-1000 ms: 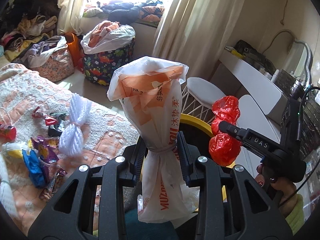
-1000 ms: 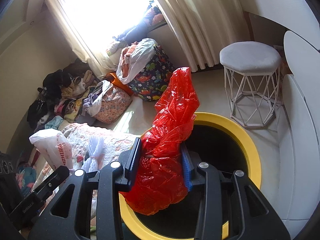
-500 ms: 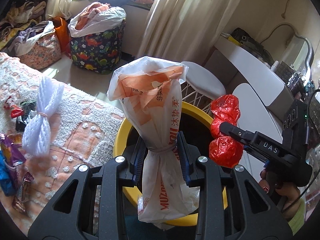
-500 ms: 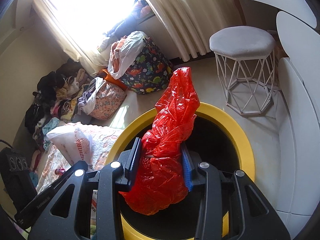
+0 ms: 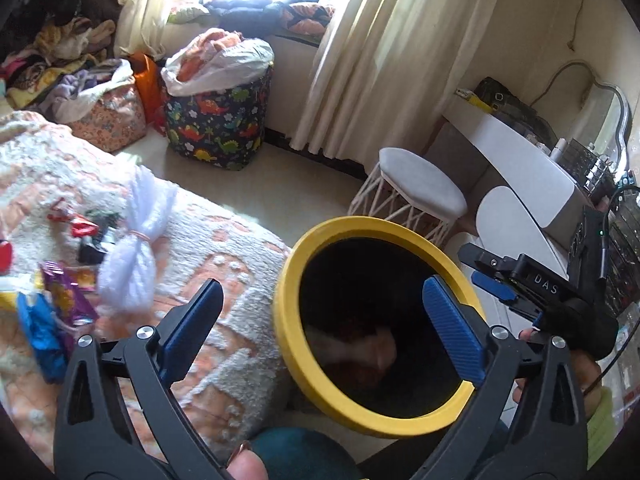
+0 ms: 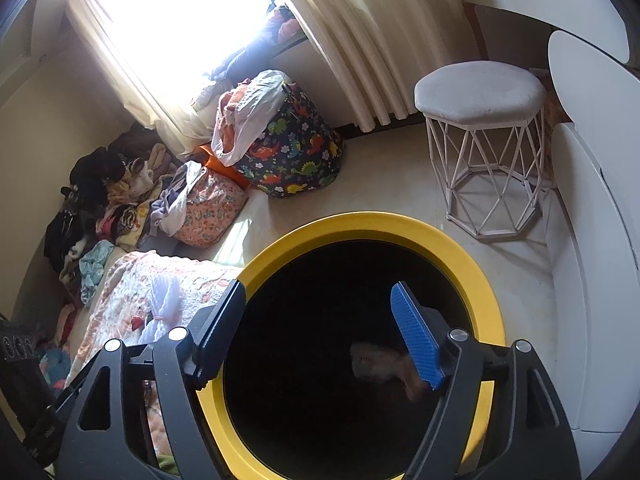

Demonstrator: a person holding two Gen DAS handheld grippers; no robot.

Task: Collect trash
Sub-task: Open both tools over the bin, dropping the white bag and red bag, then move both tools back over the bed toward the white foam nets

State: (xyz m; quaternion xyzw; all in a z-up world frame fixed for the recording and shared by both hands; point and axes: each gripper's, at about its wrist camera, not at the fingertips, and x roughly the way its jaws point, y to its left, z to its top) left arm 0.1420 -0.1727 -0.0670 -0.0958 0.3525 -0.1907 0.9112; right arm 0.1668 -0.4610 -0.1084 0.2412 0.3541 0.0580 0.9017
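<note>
Both my jaws are opening, empty, over the bin (image 5: pixel 288 308); next, wrappers (image 5: pixel 60 296) on the bed at nine o'clock.

Daylight from the window (image 6: pixel 176 20), far beyond the tongs; panes blown out to white glare in both views. Sun patch on the floor (image 6: pixel 236 236) past the left tongs. Interior of the yellow-rimmed bin (image 5: pixel 376 316) near black; a pale bag (image 5: pixel 352 350) inside is dim and blurred. Wrappers (image 5: pixel 60 300) left of the tongs smeared. Fisheye bending, dark vignette at corners.
</note>
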